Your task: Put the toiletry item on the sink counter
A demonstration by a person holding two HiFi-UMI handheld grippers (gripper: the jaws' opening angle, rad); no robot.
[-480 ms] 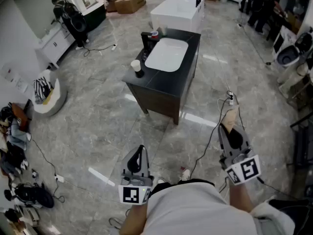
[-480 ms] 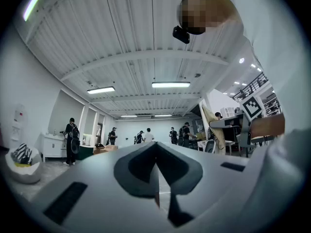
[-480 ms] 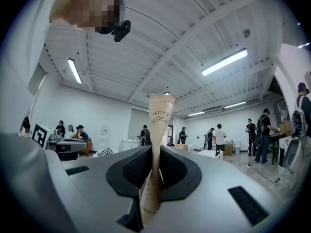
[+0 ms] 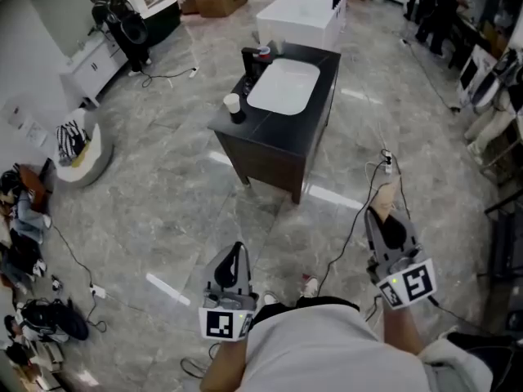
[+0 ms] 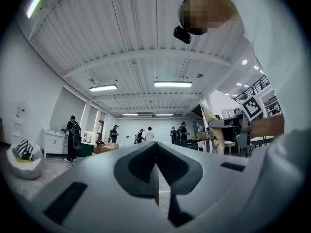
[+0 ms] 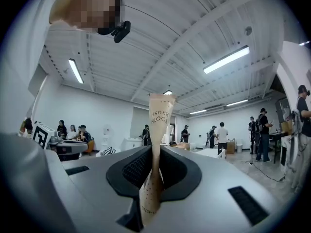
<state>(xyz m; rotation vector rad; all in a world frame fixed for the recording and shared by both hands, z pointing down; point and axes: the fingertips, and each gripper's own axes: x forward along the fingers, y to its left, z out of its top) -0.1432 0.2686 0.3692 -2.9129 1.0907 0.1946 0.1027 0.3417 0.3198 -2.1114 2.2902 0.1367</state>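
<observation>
Looking down, head view: dark bench (image 4: 265,133) with a white basin (image 4: 283,86) and a cup (image 4: 233,103) at 12 o'clock, well apart from both grippers. Left gripper (image 4: 236,250) at 7 o'clock. Right gripper (image 4: 381,217) at 4 o'clock, toothbrush packet (image 4: 391,193) sticking out ahead of it.
Left gripper view: fingers (image 5: 133,171) pressed together, nothing between them.
Right gripper view: fingers (image 6: 129,171) clamped on the toothbrush packet, which stands upright, print inverted.

sink counter (image 4: 265,129) slightly higher in view
</observation>
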